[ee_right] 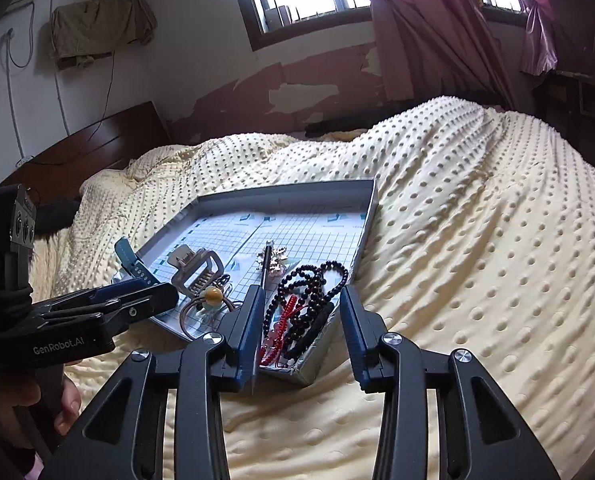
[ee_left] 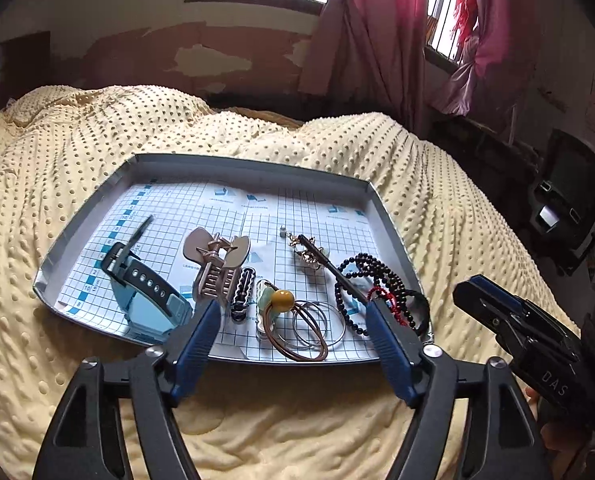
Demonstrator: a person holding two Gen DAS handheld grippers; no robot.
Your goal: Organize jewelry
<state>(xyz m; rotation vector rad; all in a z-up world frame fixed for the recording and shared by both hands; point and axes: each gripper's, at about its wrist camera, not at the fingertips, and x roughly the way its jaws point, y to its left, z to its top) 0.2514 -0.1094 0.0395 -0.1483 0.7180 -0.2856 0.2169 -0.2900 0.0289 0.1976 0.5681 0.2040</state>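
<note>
With both the left gripper (ee_left: 293,312) and right gripper (ee_right: 303,304) spread empty above the tray (ee_left: 253,164), a clean pick meant straddling one black bead bracelet (ee_right: 317,284) without snagging the red cord (ee_right: 285,312).

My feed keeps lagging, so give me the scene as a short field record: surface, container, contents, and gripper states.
surface: cream dotted blanket on a bed
container: shallow grey tray lined with grid paper
contents left: watch, hair claw clip
contents middle: hair tie with amber bead, thin hoops, black stick pin
contents right: dark beaded bracelets, red cord
left gripper: open, empty, at the tray's near edge
right gripper: open, empty, over the bracelet corner
</note>
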